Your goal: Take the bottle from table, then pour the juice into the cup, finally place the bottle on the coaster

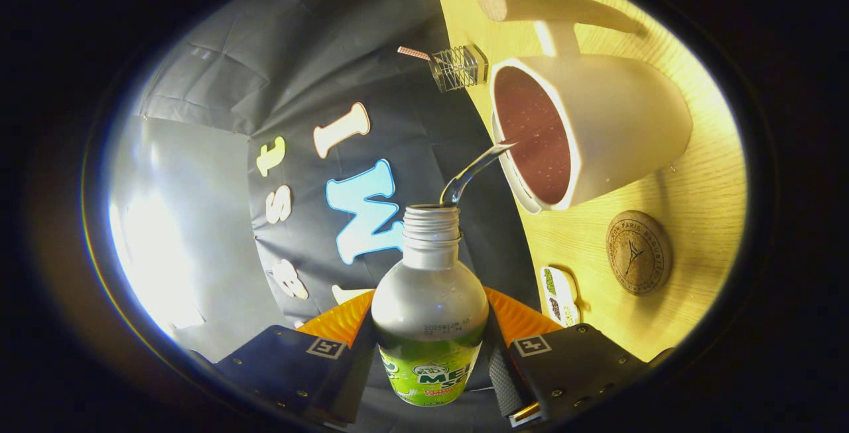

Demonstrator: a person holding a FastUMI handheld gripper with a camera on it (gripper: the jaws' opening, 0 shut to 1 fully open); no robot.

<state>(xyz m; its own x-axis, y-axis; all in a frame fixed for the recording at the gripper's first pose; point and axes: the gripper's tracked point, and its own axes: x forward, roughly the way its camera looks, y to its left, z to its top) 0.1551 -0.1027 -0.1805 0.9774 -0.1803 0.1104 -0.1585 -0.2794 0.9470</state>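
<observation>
My gripper (430, 347) is shut on a clear bottle (430, 300) with a green label and an open threaded neck. The whole view is rolled, so the bottle is tipped toward a white cup (623, 134) standing on the wooden table (696, 187). A thin stream of clear liquid (474, 171) arcs from the bottle's mouth over the cup's rim. The cup has a dark reddish inside and a wooden handle. A round cork coaster (638, 252) lies on the table just beside the cup, beyond my right finger.
A small wire basket (459, 67) with a striped straw sticks up at the table's back edge by the cup. A small white packet (558, 295) lies on the table near the coaster. The booth's dark cloth wall stands behind the bottle.
</observation>
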